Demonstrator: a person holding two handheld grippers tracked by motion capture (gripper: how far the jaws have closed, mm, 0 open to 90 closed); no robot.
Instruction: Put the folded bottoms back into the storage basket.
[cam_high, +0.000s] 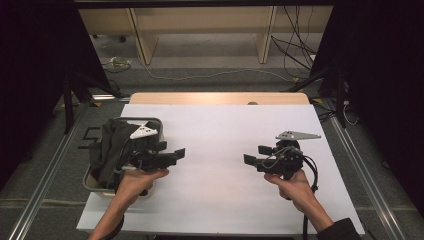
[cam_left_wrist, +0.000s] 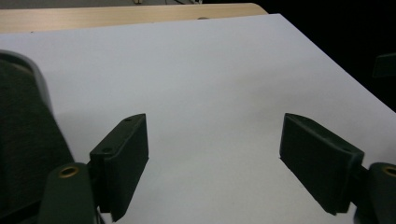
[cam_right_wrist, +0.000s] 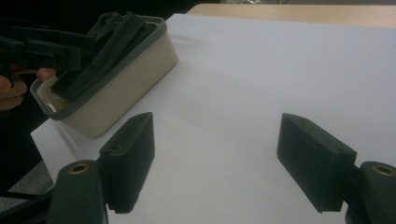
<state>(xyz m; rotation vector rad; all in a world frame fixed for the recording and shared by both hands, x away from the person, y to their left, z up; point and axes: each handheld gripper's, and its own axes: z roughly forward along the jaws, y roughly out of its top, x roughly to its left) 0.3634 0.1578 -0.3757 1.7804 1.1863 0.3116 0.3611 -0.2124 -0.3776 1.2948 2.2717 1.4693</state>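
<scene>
A beige bin with a grey rim (cam_high: 150, 120) stands at the left edge of the white tabletop (cam_high: 225, 125), and a dark cloth (cam_high: 112, 145) is heaped in it. Just right of the bin, my left gripper (cam_high: 170, 149) points toward the table's middle, open, with only bare white surface between its jaws (cam_left_wrist: 212, 158). My right gripper (cam_high: 256, 155) is held at the right side and points left, open and empty (cam_right_wrist: 215, 158). In the right gripper view the bin (cam_right_wrist: 126, 84) and cloth (cam_right_wrist: 107, 46) lie ahead at upper left, beside the other hand (cam_right_wrist: 9, 88).
A wooden strip (cam_high: 215, 98) borders the table's far edge. Beyond it, cables (cam_high: 200, 76) trail over the floor below pale furniture legs (cam_high: 142, 40). Dark stands (cam_high: 70, 95) flank the table's far corners, and metal rails (cam_high: 45, 185) run along both sides.
</scene>
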